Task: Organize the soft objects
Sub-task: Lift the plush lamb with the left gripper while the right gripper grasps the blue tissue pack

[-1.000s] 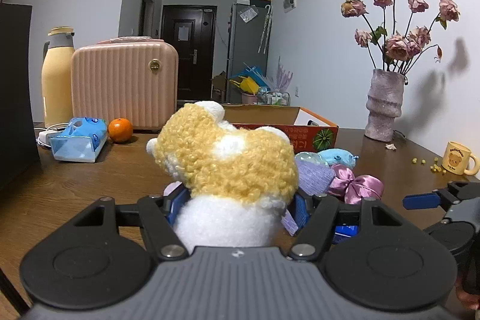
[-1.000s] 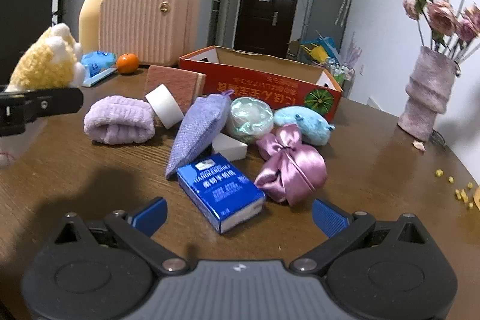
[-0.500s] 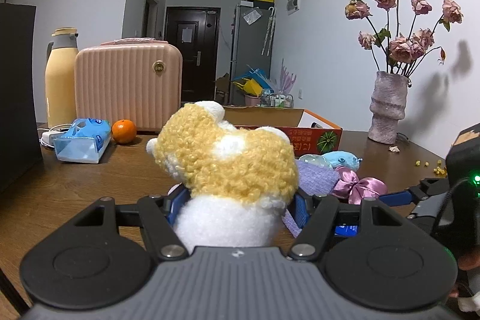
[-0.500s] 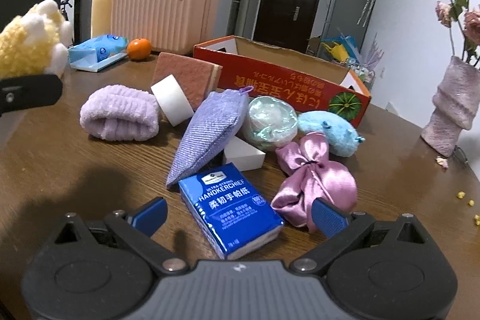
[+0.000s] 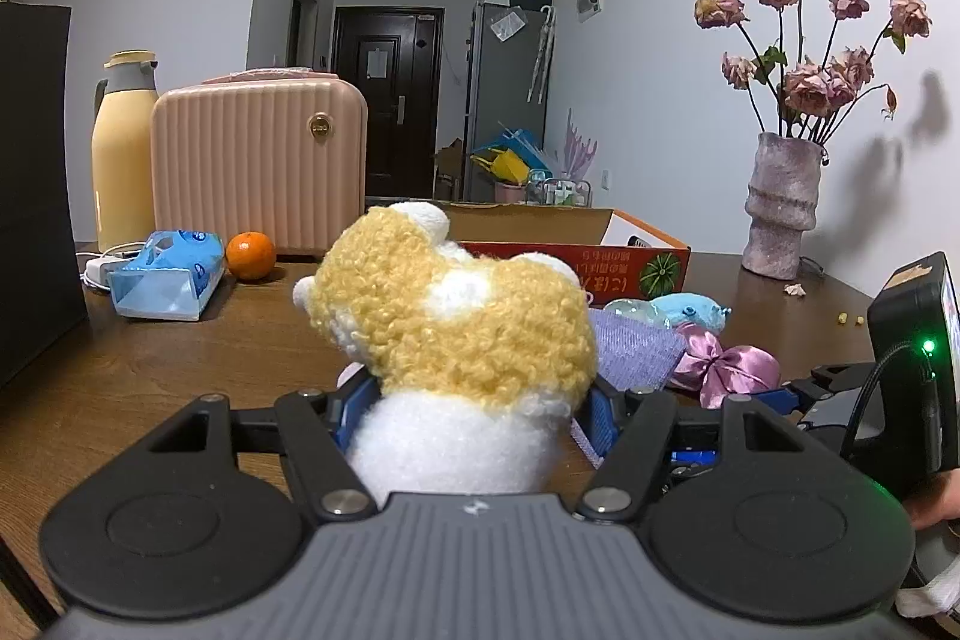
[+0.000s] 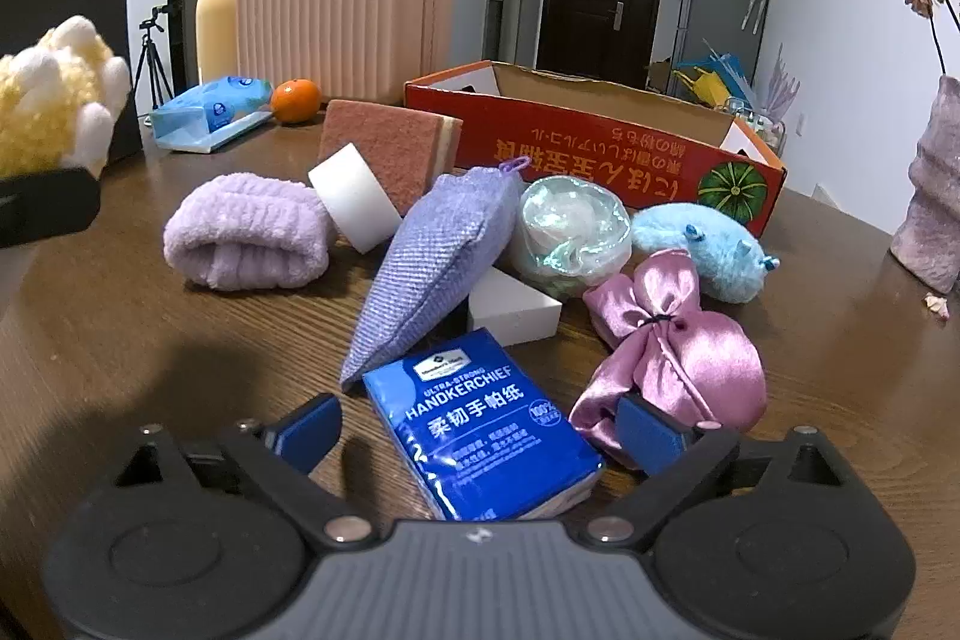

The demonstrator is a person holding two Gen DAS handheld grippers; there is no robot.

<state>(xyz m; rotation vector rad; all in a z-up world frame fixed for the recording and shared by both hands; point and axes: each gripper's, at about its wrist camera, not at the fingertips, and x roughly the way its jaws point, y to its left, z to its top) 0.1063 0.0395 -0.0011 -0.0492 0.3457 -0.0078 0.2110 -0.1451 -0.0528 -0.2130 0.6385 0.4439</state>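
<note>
My left gripper [image 5: 474, 412] is shut on a yellow and white plush toy [image 5: 462, 340] and holds it above the table; the toy also shows at the left of the right wrist view [image 6: 54, 100]. My right gripper [image 6: 480, 430] is open, its fingers on either side of a blue handkerchief pack [image 6: 480, 430] lying on the table. Beyond it lie a purple pouch [image 6: 438, 262], a pink satin bag [image 6: 672, 346], a purple rolled towel [image 6: 246, 244], a blue plush [image 6: 702, 244], an iridescent ball [image 6: 570, 232], white sponges [image 6: 354, 196] and a pink sponge [image 6: 390, 148]. An open orange box [image 6: 600, 142] stands behind.
A pink case [image 6: 348, 22], a yellow thermos [image 6: 219, 10], an orange [image 6: 294, 100] and a tissue pack [image 6: 210, 112] stand at the back left. A vase of dried roses [image 5: 780, 208] is at the right. A black bag [image 5: 30, 184] stands at the left.
My right gripper has moved forward and down until the blue handkerchief pack sits between its open fingers. The left gripper holds the plush almost still.
</note>
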